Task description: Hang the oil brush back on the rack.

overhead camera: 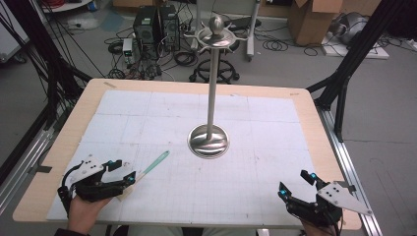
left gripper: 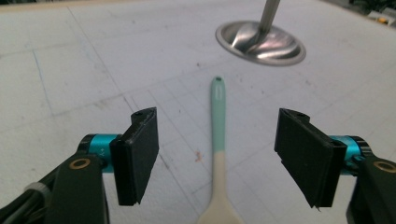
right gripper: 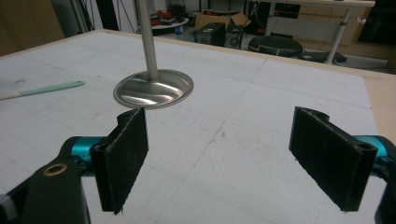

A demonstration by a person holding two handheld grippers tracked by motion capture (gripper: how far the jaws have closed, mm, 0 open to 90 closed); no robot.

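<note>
Step in hand: I judge this as the approach to a pick-up. My left claw [left gripper: 217,156] sits low over the white gridded mat [overhead camera: 275,187], its jaws straddling the handle of the slim spoon-like utensil with a mint-green tip and cream body [left gripper: 218,154].
Left claw: apart. The black pads [left gripper: 140,154] stand clear of the handle on both sides, nothing pinched yet.
Right claw: my right claw [right gripper: 219,163] also stands apart, over bare mat near my right corner of the table, with nothing between its jaws.
Where the utensil is: flat on the mat at my left front, green end pointing toward the round polished-steel base of the tall metal hanging stand [overhead camera: 208,140], well short of it. In the high view the utensil [overhead camera: 156,162] runs out from under my left claw [overhead camera: 123,172].
Next move calls for: I would close the jaws squarely across the narrow handle, centred so it does not twist or skid, then lift it level. The stand's hooked top [overhead camera: 215,37] looks the likely goal, but that is my guess.
Writing: a tiny mark shows on the left claw's teal fitting, too small to make out. I find no brand or label elsewhere.
</note>
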